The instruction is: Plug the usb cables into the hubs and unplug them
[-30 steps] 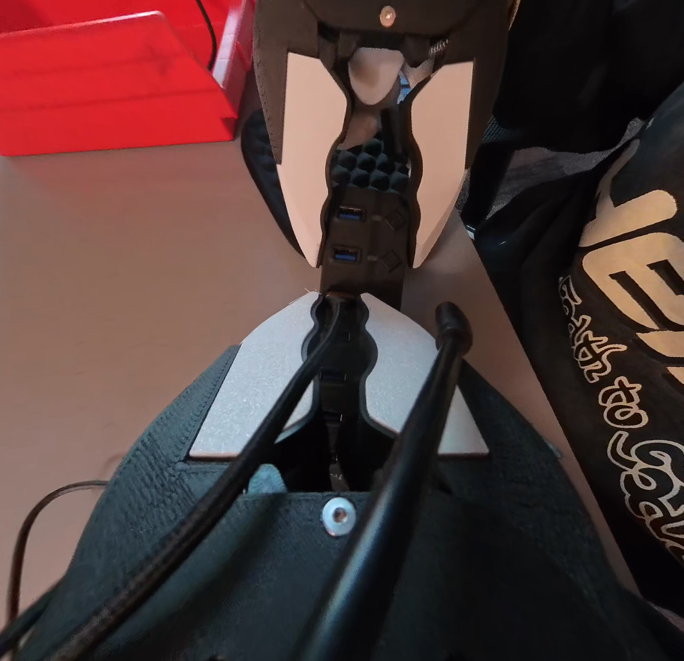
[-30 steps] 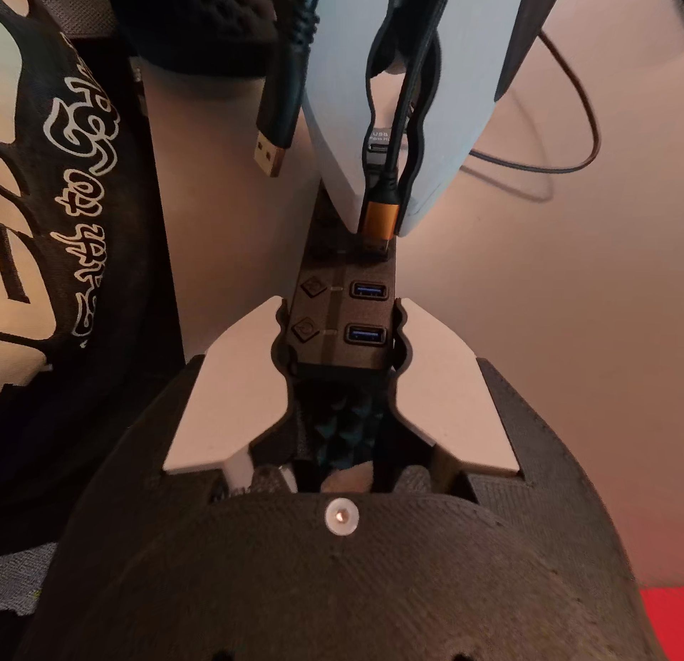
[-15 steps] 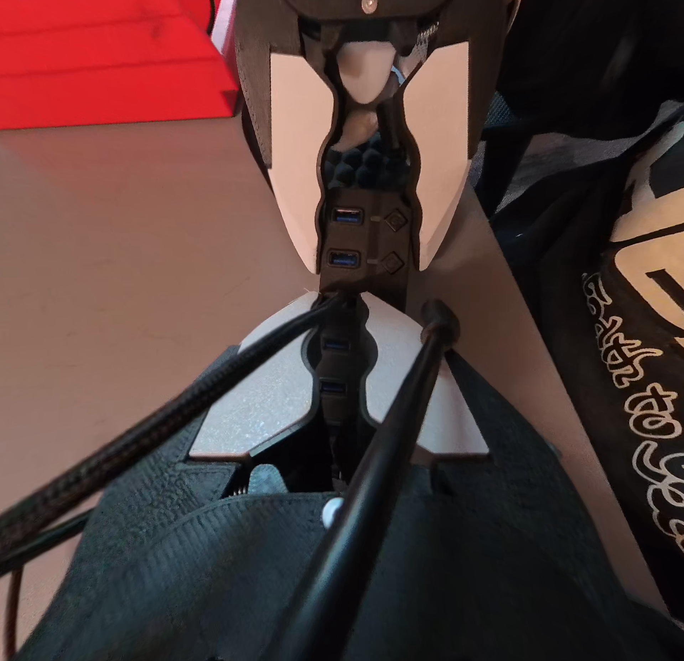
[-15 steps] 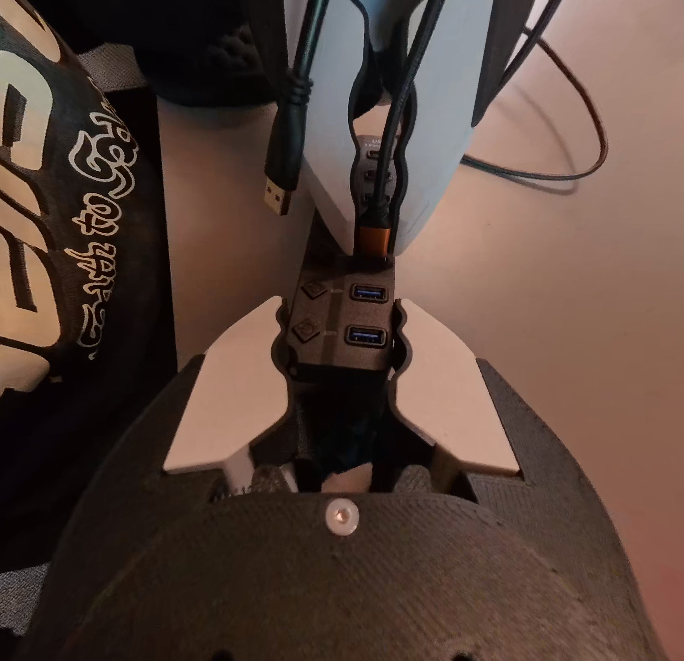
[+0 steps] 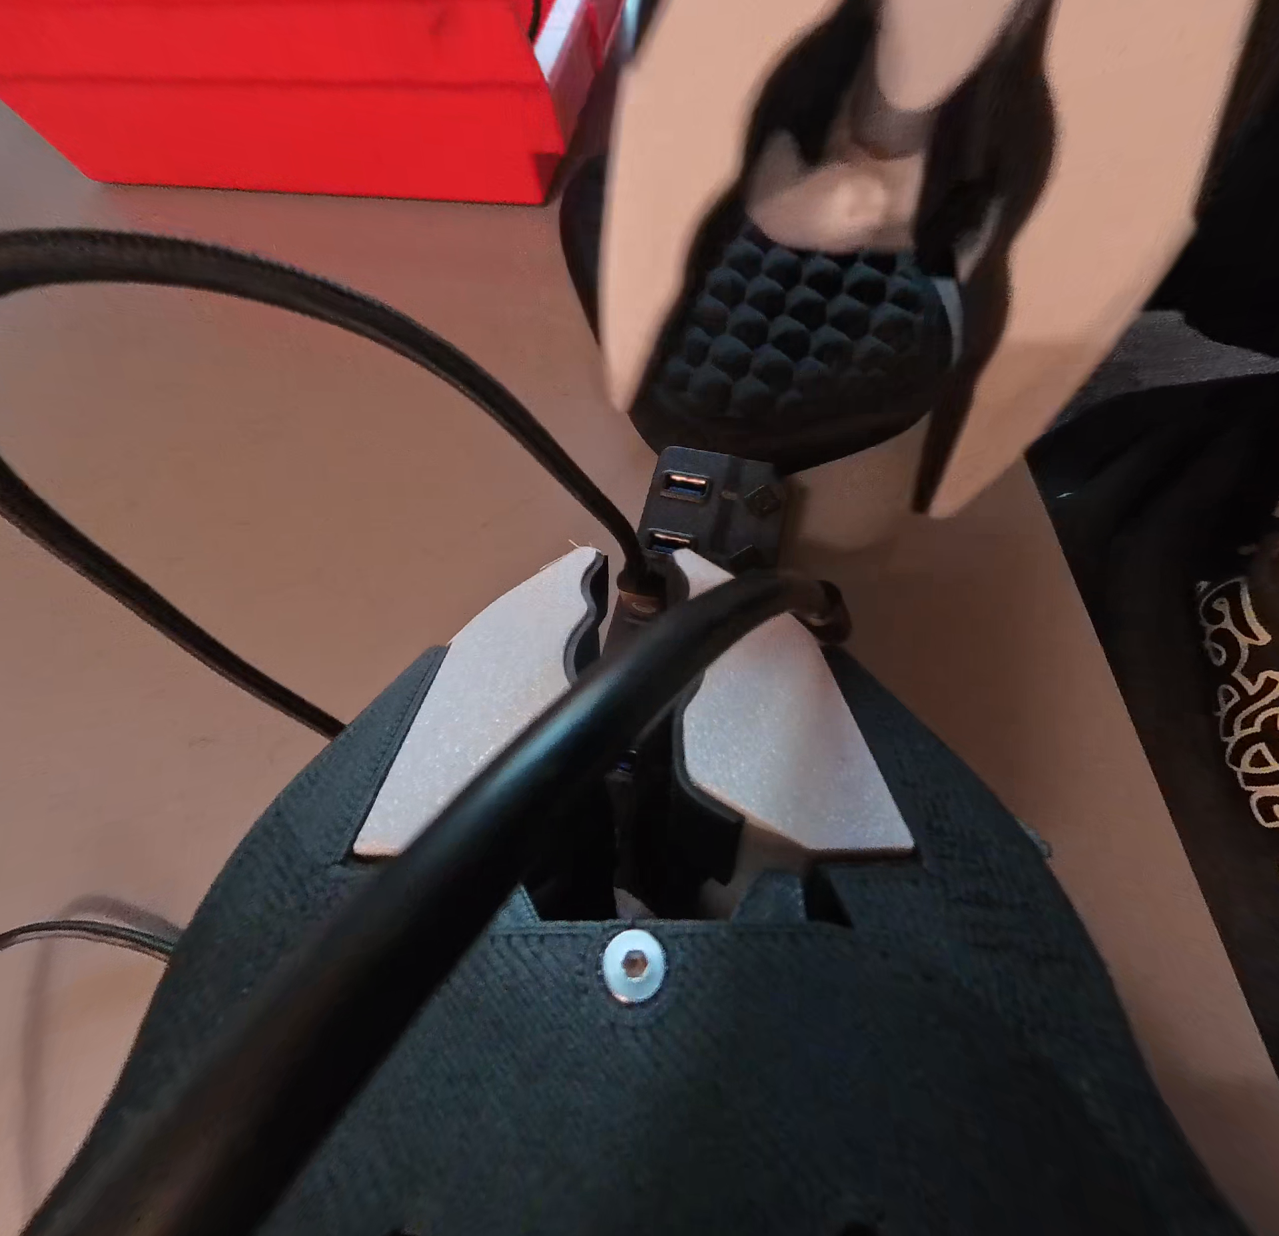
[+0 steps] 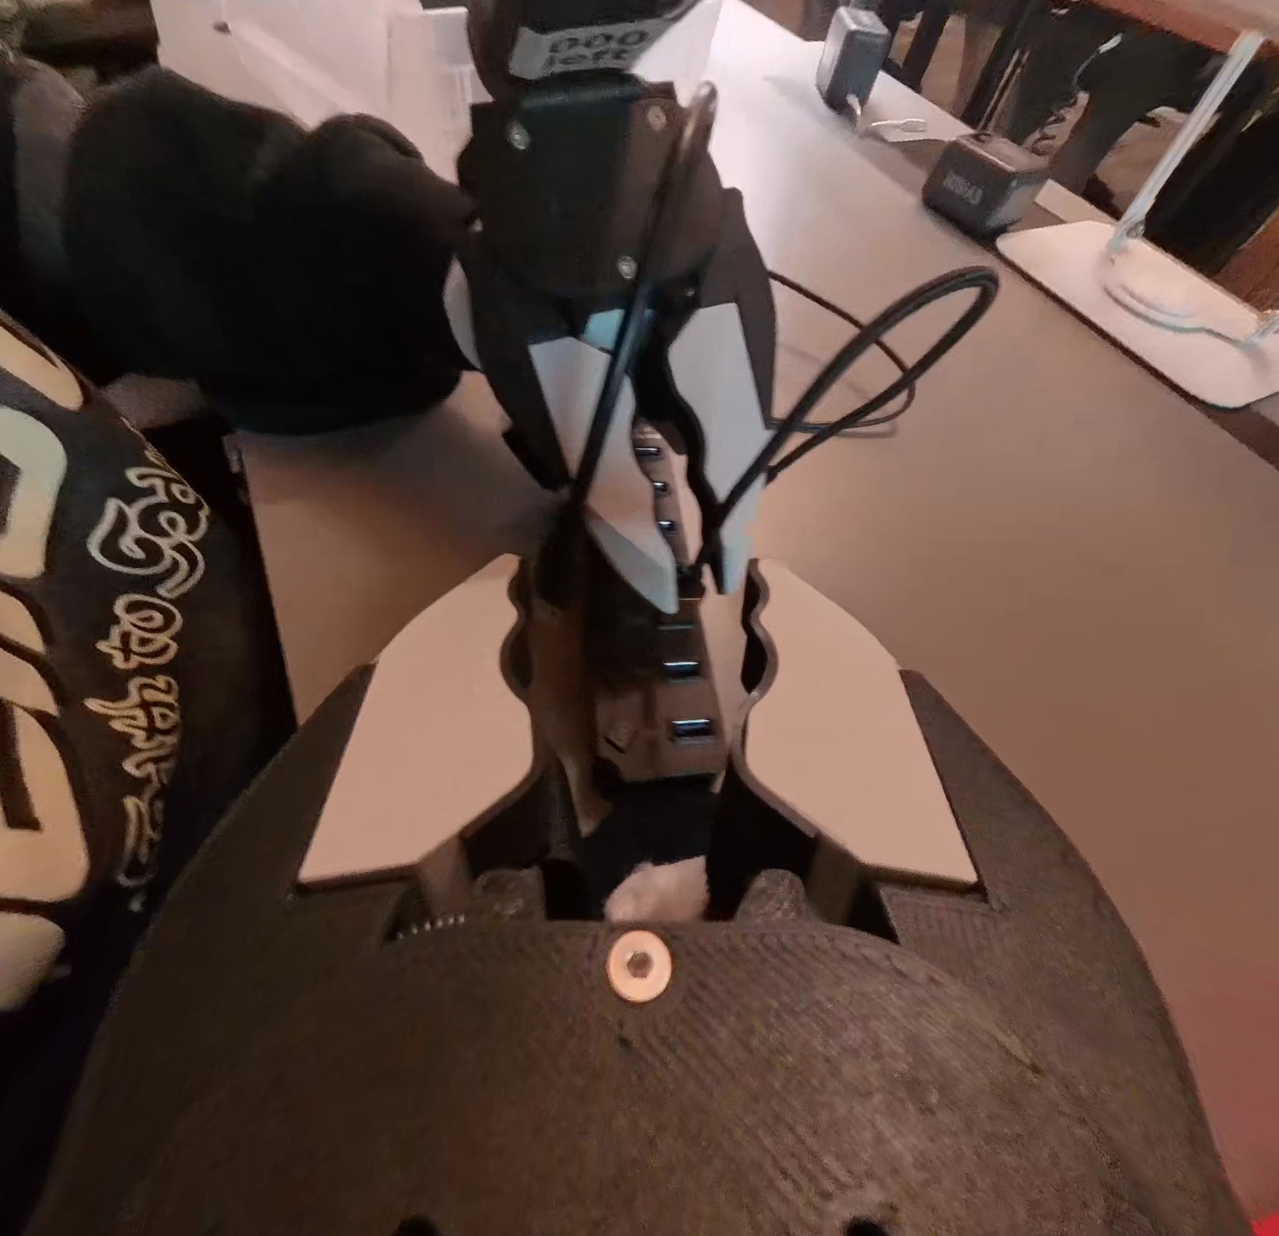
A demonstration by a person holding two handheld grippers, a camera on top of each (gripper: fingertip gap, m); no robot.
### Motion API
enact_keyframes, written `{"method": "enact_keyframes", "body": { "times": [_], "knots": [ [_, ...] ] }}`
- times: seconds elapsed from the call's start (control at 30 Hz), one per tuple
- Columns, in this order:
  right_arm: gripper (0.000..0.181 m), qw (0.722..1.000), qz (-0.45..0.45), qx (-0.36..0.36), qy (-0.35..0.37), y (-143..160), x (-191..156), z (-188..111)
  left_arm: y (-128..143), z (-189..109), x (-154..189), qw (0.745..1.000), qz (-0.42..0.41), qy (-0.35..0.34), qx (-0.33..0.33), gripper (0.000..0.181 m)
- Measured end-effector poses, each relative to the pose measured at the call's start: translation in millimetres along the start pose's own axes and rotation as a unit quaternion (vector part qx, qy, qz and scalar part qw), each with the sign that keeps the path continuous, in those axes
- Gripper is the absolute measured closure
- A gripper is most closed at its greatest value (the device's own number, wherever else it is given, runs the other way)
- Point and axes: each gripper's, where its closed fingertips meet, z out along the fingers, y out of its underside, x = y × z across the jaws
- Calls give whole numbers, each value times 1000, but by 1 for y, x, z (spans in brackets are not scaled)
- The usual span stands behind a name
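A black USB hub (image 5: 713, 511) with blue ports lies on the tan table (image 5: 242, 545). My left gripper (image 5: 637, 566) is shut on the hub. A braided black cable (image 5: 346, 317) is plugged into the hub right at its fingertips. A smooth black cable (image 5: 484, 753) lies loose over the left gripper, its plug (image 5: 823, 615) hanging free on the right. My right gripper (image 6: 633, 566) is open and raised, its fingers wide on either side of the hub's near end (image 6: 685, 704). It shows blurred in the left wrist view (image 5: 782, 455). The left gripper (image 6: 695, 587) faces it.
A red box (image 5: 277, 75) stands at the table's back left. A person's dark printed shirt (image 5: 1232, 649) is beyond the table edge; a black-gloved hand (image 6: 242, 248) holds the left gripper. Black devices (image 6: 983, 179) and a white stand base (image 6: 1142, 317) sit farther off. Spacing between my two grippers at the tips: around 5 cm.
My right gripper has opened, let go of the hub's end and lifted away. The braided cable has swung out into a wide loop. The left gripper still grips the hub.
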Motion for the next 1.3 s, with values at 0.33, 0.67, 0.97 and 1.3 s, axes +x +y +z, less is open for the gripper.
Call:
{"method": "enact_keyframes", "body": {
  "times": [0.33,0.67,0.97,1.3],
  "knots": [
    [148,993,72,-8,92,12,-20,27,-9,-6,-3,999,-27,-8,29,166],
    [166,984,65,152,-61,-39,-23,-5,-38,-44,27,983,59,85,154,147],
    [166,914,160,211,-307,-62,-52,-18,-85,-97,66,891,109,180,402,150],
    [171,772,305,283,-480,-86,-61,-34,-96,-109,69,877,127,159,435,160]
  ]
}}
